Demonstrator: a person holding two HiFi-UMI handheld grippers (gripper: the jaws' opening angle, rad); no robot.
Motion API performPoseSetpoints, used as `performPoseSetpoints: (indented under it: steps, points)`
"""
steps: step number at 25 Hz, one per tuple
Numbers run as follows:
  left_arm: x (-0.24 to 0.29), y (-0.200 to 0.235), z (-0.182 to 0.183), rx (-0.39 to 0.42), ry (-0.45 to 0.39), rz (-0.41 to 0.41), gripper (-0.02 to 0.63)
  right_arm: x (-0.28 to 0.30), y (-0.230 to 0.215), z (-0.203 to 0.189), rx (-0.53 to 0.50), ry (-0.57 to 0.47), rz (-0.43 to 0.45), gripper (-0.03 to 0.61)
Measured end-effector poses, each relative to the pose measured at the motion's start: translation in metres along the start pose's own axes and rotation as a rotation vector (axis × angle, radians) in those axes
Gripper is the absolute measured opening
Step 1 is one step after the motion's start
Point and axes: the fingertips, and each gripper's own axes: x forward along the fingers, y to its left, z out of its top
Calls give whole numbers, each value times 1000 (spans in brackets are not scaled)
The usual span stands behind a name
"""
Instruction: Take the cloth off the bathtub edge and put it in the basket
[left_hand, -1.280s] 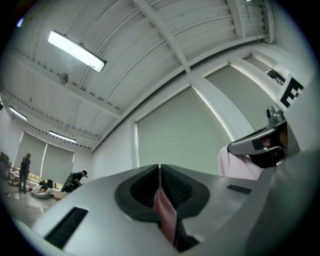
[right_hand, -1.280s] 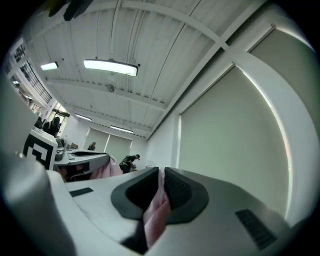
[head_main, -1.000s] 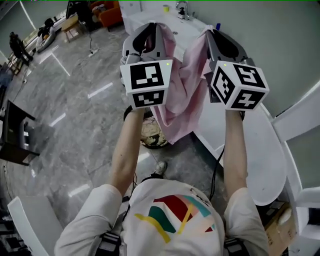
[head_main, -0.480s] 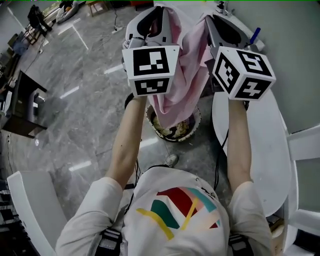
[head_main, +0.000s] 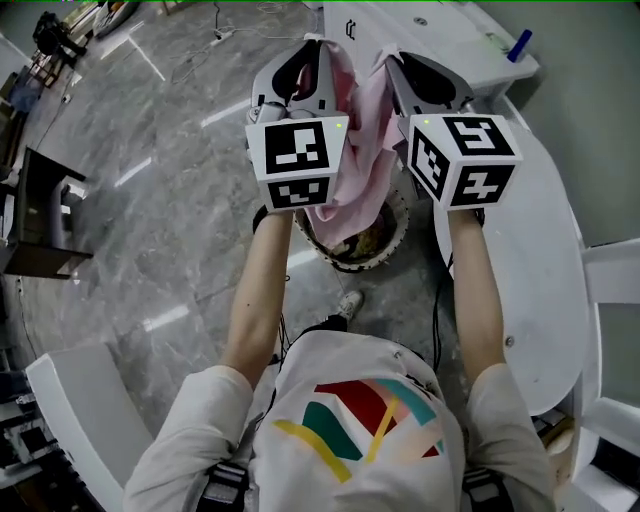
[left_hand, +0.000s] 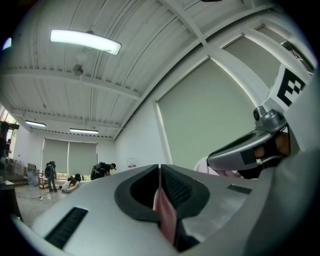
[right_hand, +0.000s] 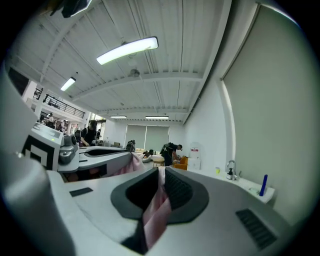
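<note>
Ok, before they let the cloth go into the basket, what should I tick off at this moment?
1. Left gripper shut on the cloth: ok, pink fabric is pinched between its jaws.
2. Right gripper shut on the cloth: ok, same pinch.
3. Cloth clear of the bathtub edge: ok, it hangs between the two grippers.
4. Cloth's lower end over the basket: ok in the head view.
5. Gap between cloth and basket: cannot tell.
6. Room in the basket: cannot tell; it holds something, mostly hidden by the cloth.
</note>
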Motion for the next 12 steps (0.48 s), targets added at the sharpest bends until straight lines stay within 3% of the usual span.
performPoseSetpoints:
  steps: [6,12]
  points:
    - [6,-15,-57,-51,91,-30,28,10,2,-66,63,118,30,48]
    - [2,-33,-91,-46,148,-51,28,8,-4,-106,96,193,34,49]
